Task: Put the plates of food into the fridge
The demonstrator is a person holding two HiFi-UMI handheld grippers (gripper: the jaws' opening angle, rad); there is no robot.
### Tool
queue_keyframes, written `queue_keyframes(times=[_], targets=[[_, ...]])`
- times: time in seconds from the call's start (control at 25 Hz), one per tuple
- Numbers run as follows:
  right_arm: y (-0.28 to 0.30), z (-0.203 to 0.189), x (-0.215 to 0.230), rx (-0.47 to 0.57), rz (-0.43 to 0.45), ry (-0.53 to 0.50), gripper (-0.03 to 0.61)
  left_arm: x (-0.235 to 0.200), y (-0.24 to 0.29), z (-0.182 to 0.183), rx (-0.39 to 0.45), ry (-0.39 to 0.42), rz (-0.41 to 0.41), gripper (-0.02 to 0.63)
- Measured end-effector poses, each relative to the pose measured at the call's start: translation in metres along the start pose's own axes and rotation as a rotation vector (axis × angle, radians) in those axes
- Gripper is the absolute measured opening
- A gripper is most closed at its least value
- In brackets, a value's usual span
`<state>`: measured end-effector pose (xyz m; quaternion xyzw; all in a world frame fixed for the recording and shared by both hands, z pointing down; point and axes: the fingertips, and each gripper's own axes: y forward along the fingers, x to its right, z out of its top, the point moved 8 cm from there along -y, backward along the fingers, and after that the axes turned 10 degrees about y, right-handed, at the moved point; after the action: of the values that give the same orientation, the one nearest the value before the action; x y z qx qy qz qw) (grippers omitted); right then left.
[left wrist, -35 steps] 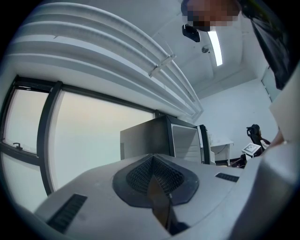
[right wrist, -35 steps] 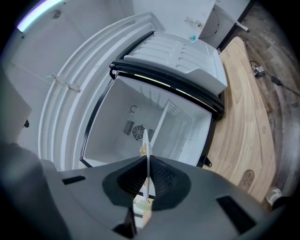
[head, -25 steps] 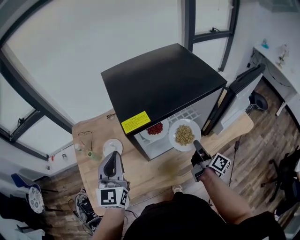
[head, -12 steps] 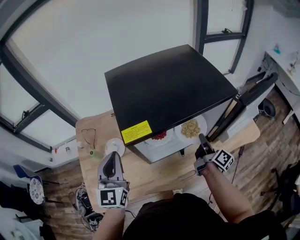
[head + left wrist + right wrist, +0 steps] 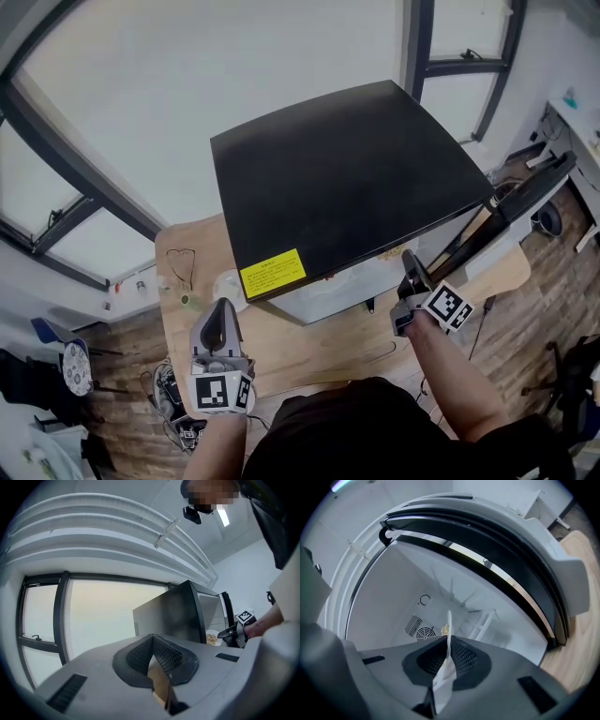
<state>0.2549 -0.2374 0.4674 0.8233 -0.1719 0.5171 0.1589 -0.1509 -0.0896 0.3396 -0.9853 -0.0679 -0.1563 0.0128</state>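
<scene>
The black-topped fridge (image 5: 342,178) stands on the wooden table (image 5: 309,342) with its door (image 5: 525,192) swung open to the right. My right gripper (image 5: 409,262) reaches under the fridge top. In the right gripper view the right gripper (image 5: 448,641) is shut on the rim of a white plate (image 5: 449,620), seen edge-on with yellowish food (image 5: 444,630) on it, inside the white fridge interior. The left gripper view shows that plate (image 5: 212,639) at the fridge opening. My left gripper (image 5: 222,311) hovers over the table's left front, shut and empty (image 5: 152,641).
A small white saucer (image 5: 228,284), a pair of glasses (image 5: 180,267) and a small green item (image 5: 186,300) lie on the table left of the fridge. Inside the fridge are a fan vent (image 5: 424,632) and a wire rack (image 5: 480,623).
The right gripper has carried the plate of yellowish food forward into the fridge; it and the plate of red food are now hidden under the fridge top. The left gripper has barely moved.
</scene>
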Motion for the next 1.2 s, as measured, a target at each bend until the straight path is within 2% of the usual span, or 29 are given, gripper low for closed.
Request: queue_keyframes(times=[0.12, 0.4, 0.56, 0.8, 0.96, 1.2], targets=[[0.008, 0.004, -0.001, -0.026, -0.029, -0.109, 0.042, 0.005, 0.004, -0.001, -0.003, 0.010, -0.009, 0.005], [0.023, 0.009, -0.002, -0.112, -0.169, -0.424, 0.089, 0.006, 0.013, -0.001, 0.002, 0.013, -0.004, 0.005], [0.032, 0.009, -0.005, -0.137, -0.226, -0.555, 0.100, 0.008, 0.015, 0.002, 0.011, 0.020, -0.001, 0.005], [0.041, 0.012, -0.001, -0.149, -0.308, -0.658, 0.117, 0.004, 0.013, 0.002, 0.010, 0.019, 0.023, 0.005], [0.042, 0.014, -0.003, -0.125, -0.314, -0.704, 0.117, 0.004, 0.011, -0.001, 0.000, 0.012, 0.034, 0.005], [0.036, 0.018, -0.008, -0.074, -0.298, -0.717, 0.117, 0.005, 0.006, -0.005, -0.002, 0.027, 0.035, 0.005]])
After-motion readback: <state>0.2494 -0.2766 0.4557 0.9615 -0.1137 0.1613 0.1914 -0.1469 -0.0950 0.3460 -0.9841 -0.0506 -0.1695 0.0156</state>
